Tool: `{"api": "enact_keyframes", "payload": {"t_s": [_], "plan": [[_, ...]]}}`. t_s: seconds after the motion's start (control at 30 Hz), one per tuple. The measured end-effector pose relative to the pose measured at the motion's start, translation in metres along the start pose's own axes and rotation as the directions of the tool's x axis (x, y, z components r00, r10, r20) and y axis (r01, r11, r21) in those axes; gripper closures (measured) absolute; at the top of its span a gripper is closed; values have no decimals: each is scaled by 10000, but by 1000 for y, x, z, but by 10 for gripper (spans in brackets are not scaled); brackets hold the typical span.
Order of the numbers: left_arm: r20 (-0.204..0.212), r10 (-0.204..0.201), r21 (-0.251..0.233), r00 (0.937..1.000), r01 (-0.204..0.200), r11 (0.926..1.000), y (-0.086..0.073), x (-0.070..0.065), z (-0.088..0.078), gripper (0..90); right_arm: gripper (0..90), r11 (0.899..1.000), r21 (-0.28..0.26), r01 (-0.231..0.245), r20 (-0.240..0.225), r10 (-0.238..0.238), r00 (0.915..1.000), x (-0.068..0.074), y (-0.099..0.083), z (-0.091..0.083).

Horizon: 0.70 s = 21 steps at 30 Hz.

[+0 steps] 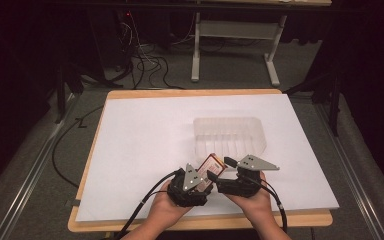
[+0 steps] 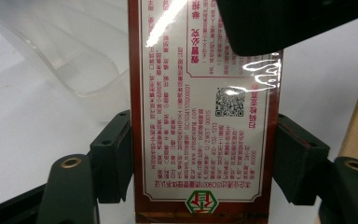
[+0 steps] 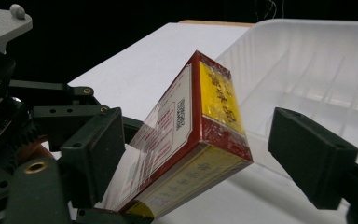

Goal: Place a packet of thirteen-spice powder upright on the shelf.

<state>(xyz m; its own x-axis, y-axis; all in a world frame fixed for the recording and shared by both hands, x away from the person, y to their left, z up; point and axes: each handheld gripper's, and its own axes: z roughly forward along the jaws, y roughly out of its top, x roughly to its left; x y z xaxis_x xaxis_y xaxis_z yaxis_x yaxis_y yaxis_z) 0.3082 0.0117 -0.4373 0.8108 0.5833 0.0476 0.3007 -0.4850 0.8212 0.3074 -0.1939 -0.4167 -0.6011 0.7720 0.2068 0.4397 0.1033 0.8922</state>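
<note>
Left claw (image 1: 203,176) clamped on red-and-yellow box (image 1: 212,164); pads press both long sides, printed face toward its camera. Right claw (image 1: 219,169) just beside left, jaws wide, straddling box's far end (image 3: 214,116); no pad contact seen, though left pad perhaps close. Box tilted up off white surface (image 1: 145,140), cellophane-wrapped. Beyond both claws, near box tip: clear plastic tray (image 1: 230,135), ribbed floor, apart from box.

Red-and-yellow box (image 3: 200,135) between parted right tongs (image 3: 205,154), beside clear tray (image 3: 317,60)
</note>
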Motion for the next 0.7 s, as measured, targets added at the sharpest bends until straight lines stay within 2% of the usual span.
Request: {"api": "enact_keyframes", "payload": {"t_s": [0.23, 0.5, 0.57, 0.7], "plan": [[-37, -99, -155, 9999, 99, 9998, 1, 1, -2, 324, 305, 9995, 206, -244, -249, 250, 9994, -1, -4, 3], [24, -98, -38, 9999, 98, 9999, 0, 1, -1, 324, 476, 9993, 158, -337, -594, 346, 9976, -1, -4, 2], [50, -125, -23, 9999, 126, 9999, 0, 1, -1, 324, 488, 9995, 184, -273, -631, 284, 9976, -1, -4, 2], [99, -168, -15, 9998, 169, 9999, 0, 2, -1, 324, 517, 9988, 189, -443, -726, 456, 9963, -2, -4, 1]]}}
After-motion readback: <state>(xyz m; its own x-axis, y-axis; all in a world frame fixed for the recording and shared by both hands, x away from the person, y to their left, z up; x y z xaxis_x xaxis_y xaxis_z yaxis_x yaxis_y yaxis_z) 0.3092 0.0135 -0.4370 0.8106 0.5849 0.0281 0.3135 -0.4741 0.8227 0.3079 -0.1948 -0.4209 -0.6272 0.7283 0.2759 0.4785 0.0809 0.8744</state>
